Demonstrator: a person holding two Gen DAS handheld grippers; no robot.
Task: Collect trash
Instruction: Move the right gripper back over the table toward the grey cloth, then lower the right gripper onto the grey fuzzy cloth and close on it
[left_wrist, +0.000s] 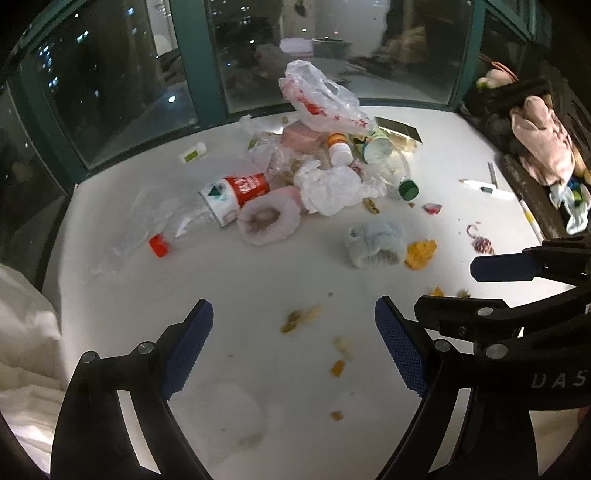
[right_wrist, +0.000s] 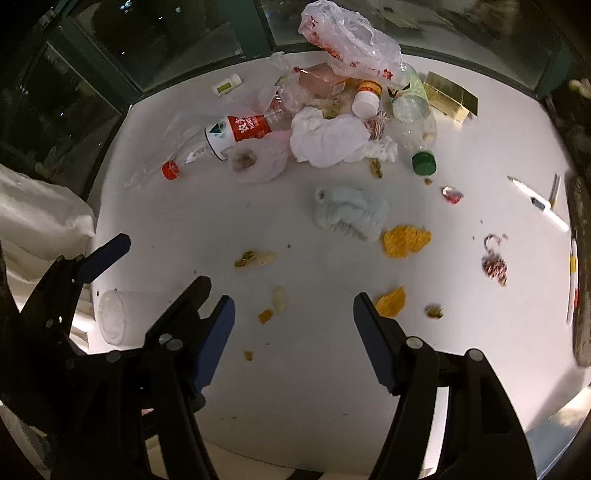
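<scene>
A heap of trash lies at the far side of the white table (left_wrist: 258, 280): a crumpled plastic bag (left_wrist: 321, 96) (right_wrist: 347, 37), a red-labelled bottle (left_wrist: 236, 192) (right_wrist: 236, 129), white tissue (left_wrist: 332, 184) (right_wrist: 328, 140) and a green-capped clear bottle (right_wrist: 424, 162). Nearer lie a pale blue cloth (left_wrist: 373, 243) (right_wrist: 347, 214), orange peel (right_wrist: 404, 240) and food scraps (left_wrist: 299, 317) (right_wrist: 255, 258). My left gripper (left_wrist: 293, 310) (right_wrist: 162, 264) hovers open over the scraps, holding nothing. Close on its right, my right gripper (right_wrist: 293, 306) (left_wrist: 447, 288) is also open and holds nothing.
A white sack or sheet (left_wrist: 26, 332) (right_wrist: 37, 221) bulges at the table's left edge, with a white roll (right_wrist: 122, 317) beside it. A pen (right_wrist: 539, 201) lies at the right. A shelf with a plush toy (left_wrist: 543, 144) borders the right side. Dark windows stand behind.
</scene>
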